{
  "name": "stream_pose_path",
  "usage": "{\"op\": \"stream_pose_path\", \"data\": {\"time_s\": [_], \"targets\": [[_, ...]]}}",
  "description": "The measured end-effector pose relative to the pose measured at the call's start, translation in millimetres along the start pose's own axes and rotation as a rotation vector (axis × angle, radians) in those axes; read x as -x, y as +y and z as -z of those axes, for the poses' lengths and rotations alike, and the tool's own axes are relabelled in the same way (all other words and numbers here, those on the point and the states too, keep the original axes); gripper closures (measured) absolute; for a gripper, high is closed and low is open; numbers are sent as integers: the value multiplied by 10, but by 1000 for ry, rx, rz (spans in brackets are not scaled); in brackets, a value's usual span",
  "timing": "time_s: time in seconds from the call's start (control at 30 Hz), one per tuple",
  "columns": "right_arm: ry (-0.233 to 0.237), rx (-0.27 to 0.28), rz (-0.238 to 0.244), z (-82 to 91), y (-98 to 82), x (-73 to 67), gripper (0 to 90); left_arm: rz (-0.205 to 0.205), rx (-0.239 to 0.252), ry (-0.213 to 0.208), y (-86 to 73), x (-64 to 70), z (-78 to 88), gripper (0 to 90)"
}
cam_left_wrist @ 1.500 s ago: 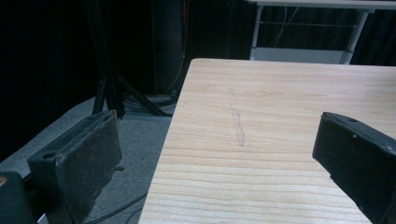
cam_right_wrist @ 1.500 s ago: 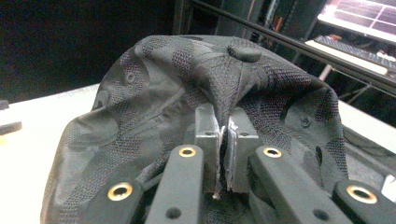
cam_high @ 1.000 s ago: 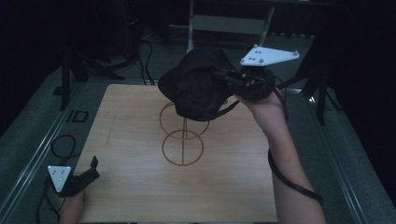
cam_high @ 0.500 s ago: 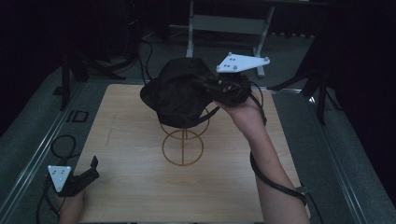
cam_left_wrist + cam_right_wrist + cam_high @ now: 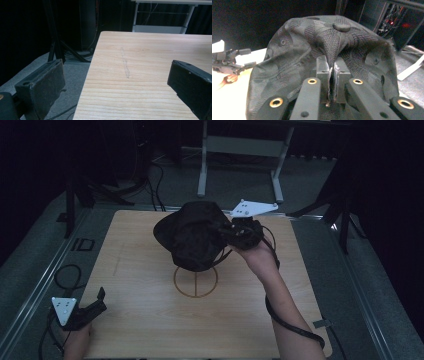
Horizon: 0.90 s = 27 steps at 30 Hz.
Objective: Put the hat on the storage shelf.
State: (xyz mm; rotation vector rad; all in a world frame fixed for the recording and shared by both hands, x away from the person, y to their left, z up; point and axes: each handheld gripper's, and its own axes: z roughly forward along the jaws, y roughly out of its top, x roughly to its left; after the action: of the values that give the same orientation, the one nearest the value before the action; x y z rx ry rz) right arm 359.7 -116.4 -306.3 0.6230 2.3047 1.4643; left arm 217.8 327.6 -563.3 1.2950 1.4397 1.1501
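**Black cap held over the wire stand**

The black cap hangs in the air above the middle of the table, covering the top of the wire stand, whose round base ring lies on the wood beneath it. In the right gripper view the cap's top button faces up and its fabric is pinched between the jaws. The right gripper is clamped tight on that fabric at the cap's right side. The left gripper rests at the table's near left corner, well apart from the cap, jaws spread wide with nothing between them.
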Motion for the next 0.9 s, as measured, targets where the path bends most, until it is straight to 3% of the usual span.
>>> {"op": "stream_pose_path", "data": {"time_s": [0.17, 0.43, 0.63, 0.8, 0.9], "targets": [[3, -25, -25, -96, -172, 33, 852, -1, -1, -1, 1, -1, -2, 18], [5, -56, -28, -195, -285, 27, 835, -1, -1, -1, 1, 0, -2, 18], [-17, -68, -44, -254, -349, 15, 669, -3, -4, -6, 2, 4, -2, 18], [-3, -62, -45, -274, -380, -2, 636, -3, -6, -6, 3, 3, -3, 18], [-3, -85, -35, -309, -426, -27, 622, -4, -5, -7, 2, 3, -3, 18]]}}
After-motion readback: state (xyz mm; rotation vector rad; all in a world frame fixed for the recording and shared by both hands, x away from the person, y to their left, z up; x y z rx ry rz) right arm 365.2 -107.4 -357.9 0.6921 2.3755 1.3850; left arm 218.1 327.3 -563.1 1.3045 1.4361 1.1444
